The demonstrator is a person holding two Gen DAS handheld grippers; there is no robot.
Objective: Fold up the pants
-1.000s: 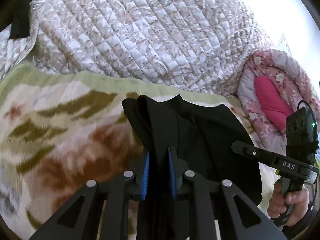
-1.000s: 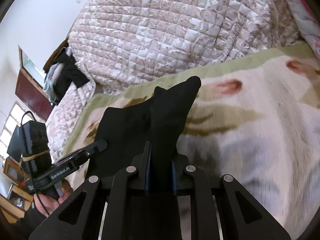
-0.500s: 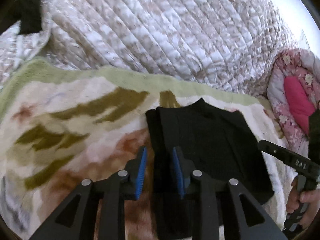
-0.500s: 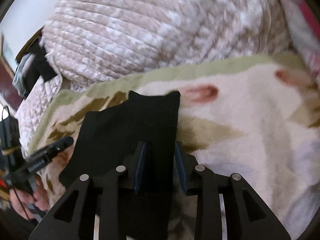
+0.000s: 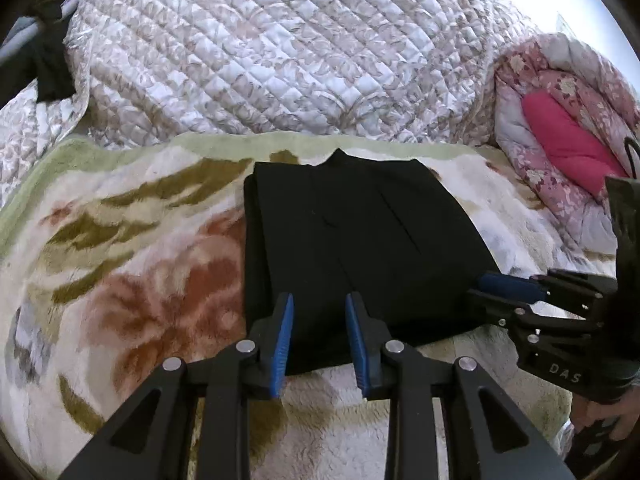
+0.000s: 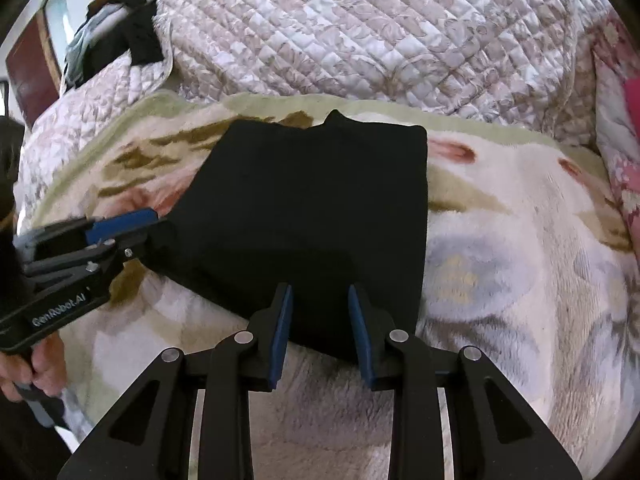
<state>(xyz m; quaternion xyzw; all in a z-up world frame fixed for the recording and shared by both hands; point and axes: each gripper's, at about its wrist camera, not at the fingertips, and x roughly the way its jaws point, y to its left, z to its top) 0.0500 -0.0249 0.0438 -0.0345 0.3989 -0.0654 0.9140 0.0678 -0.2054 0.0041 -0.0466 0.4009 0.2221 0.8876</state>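
The black pants (image 5: 352, 240) lie folded into a flat rectangle on the floral fleece blanket (image 5: 140, 260). My left gripper (image 5: 319, 298) stands open over the near left part of the pants' edge, its blue pads apart and clear of the cloth. My right gripper (image 6: 320, 288) is open in the same way over the near right part of the pants (image 6: 312, 200). Each gripper shows in the other's view: the right gripper (image 5: 486, 288) at the pants' right corner, the left gripper (image 6: 158, 226) at their left edge. Nothing is held.
A quilted beige bedspread (image 5: 280, 60) is heaped behind the blanket. A pink floral duvet (image 5: 560, 132) is bunched at the right. Dark clothes (image 6: 132, 36) hang at the far left. A hand (image 6: 36, 364) holds the left gripper's handle.
Both grippers opened and let go of the lifted black cloth. The pants dropped flat onto the blanket, and both grippers drew back to their near edge.
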